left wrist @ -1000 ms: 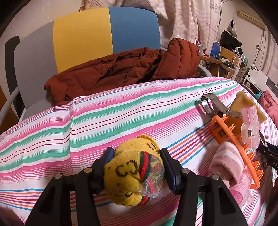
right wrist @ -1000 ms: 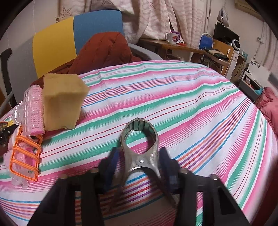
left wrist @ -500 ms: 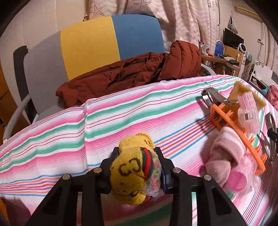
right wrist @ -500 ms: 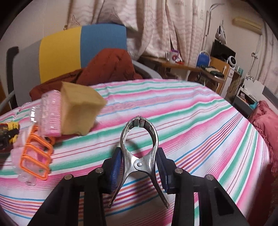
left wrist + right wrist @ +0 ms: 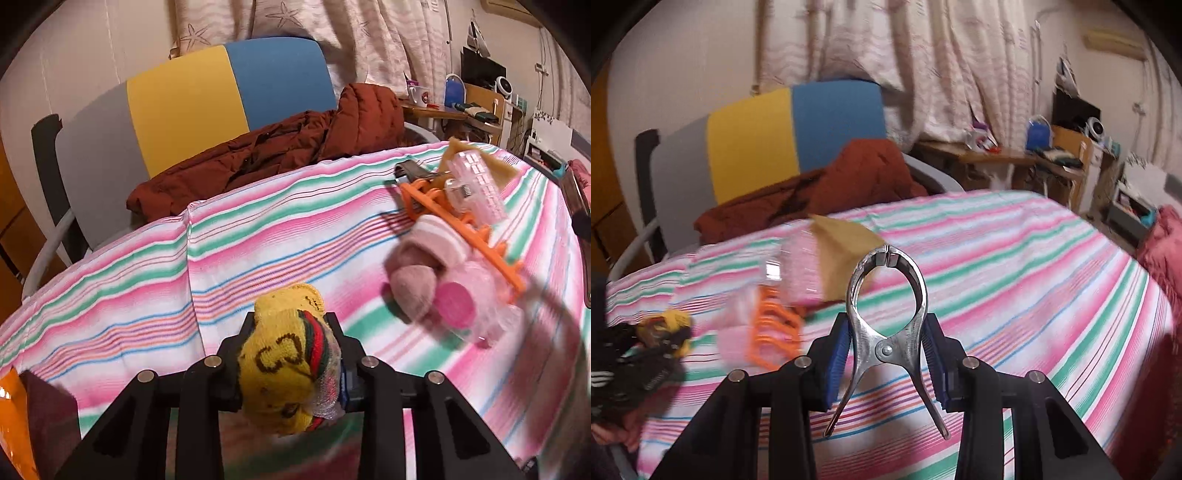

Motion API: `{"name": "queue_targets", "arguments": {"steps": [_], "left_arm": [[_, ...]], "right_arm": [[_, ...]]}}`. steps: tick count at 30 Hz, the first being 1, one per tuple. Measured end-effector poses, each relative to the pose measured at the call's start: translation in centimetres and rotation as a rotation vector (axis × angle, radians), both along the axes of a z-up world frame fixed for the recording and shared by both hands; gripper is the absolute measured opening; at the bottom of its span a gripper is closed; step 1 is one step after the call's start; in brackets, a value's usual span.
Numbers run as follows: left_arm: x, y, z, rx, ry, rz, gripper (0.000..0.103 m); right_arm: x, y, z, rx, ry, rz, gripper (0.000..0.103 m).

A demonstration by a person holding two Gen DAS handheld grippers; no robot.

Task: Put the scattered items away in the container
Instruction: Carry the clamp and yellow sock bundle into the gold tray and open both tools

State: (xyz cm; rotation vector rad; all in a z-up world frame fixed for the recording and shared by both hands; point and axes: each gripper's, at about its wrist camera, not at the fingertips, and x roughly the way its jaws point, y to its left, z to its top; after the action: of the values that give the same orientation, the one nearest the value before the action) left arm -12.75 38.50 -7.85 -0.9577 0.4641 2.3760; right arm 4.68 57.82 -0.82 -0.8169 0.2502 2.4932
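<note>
Closing in on its catch, the left hand-held gripper (image 5: 291, 363) has its jaws tightening around a rolled yellow sock (image 5: 286, 373), pads pressing its sides. Over on the other side, the right hand-held gripper (image 5: 886, 349) is clenched on a metal spring clamp (image 5: 886, 321), loop end pointing to twelve o'clock. Both items are up off the striped surface (image 5: 258, 236)! Out at two o'clock from the left one sits the remaining clutter: a pink sock (image 5: 421, 266), an orange rack (image 5: 461, 229), a pink clear clip (image 5: 476, 184) and a tan sponge (image 5: 846, 240). So this looks like the carry step, two pieces in hand. An orange edge (image 5: 14, 413) peeks in at eight o'clock, possibly the container; I can't say for sure. Next move calls for swinging both loads over the bin, then releasing cleanly.
</note>
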Motion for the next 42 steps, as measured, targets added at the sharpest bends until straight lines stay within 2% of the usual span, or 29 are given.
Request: {"name": "queue_targets", "arguments": {"steps": [3, 9, 17, 26, 34, 42], "left_arm": [[0.8, -0.9, 0.8, 0.021, -0.016, 0.020, 0.031], [1.7, -3.7, 3.8, 0.101, -0.037, 0.043, 0.031], [2.0, -9.2, 6.6, 0.160, -0.046, 0.107, 0.031], [1.5, -17.8, 9.0, 0.198, -0.016, 0.217, 0.031], [2.2, -26.0, 8.3, 0.178, -0.016, 0.322, 0.031], [2.9, -33.4, 4.3, 0.194, -0.127, 0.421, 0.031]], "right_arm": [[-0.2, -2.3, 1.9, 0.022, 0.027, 0.050, 0.040], [-0.7, -6.7, 4.5, -0.013, 0.090, 0.124, 0.040], [-2.2, -13.3, 5.7, -0.055, 0.118, 0.246, 0.040], [-4.7, -21.7, 6.3, -0.088, 0.136, 0.390, 0.040], [-7.0, -29.7, 5.0, -0.147, 0.093, 0.527, 0.040], [-8.8, -36.8, 2.0, -0.204, -0.009, 0.663, 0.040]]}}
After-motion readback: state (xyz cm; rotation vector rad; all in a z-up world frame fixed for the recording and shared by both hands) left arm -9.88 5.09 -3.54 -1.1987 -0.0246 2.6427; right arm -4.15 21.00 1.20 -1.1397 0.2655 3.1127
